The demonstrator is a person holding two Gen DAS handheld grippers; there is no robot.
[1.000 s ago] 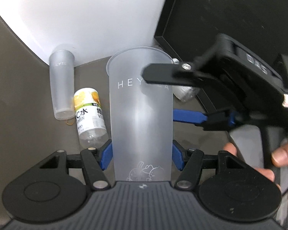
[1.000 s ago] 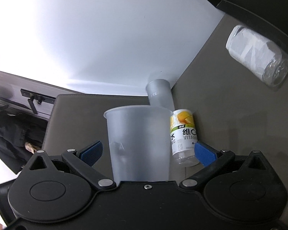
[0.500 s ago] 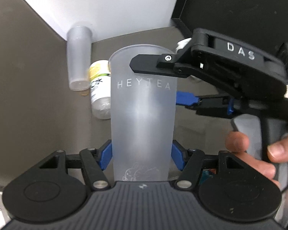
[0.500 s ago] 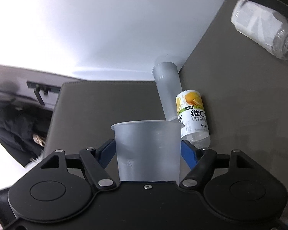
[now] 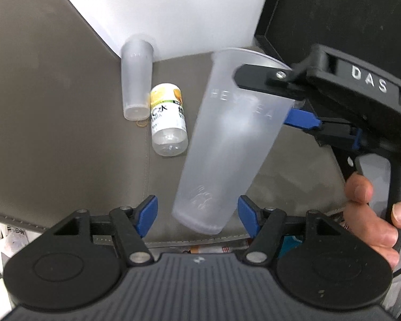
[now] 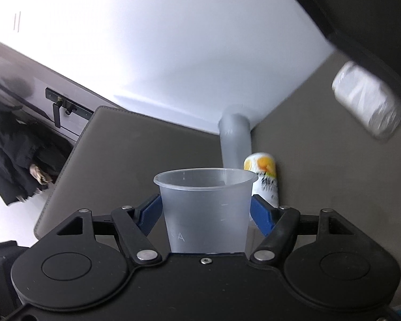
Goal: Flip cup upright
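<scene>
A tall frosted plastic cup (image 5: 227,144) marked HEYTEA hangs tilted above the brown table, rim away from me. My right gripper (image 6: 204,211) is shut on the cup (image 6: 204,208) near its rim; its black body and blue fingers (image 5: 302,119) show in the left wrist view. My left gripper (image 5: 197,212) is open, its blue pads on either side of the cup's base with gaps to it.
A second frosted cup (image 5: 136,80) lies on the brown mat (image 5: 53,120) by the white wall, beside a lying yellow-labelled bottle (image 5: 168,123). A clear bottle (image 6: 369,104) lies far right. A black monitor (image 5: 347,13) stands behind. The mat's front edge is close.
My left gripper has opened and let go of the cup's base. The right gripper has shut on the cup near the rim, and the cup now tilts.
</scene>
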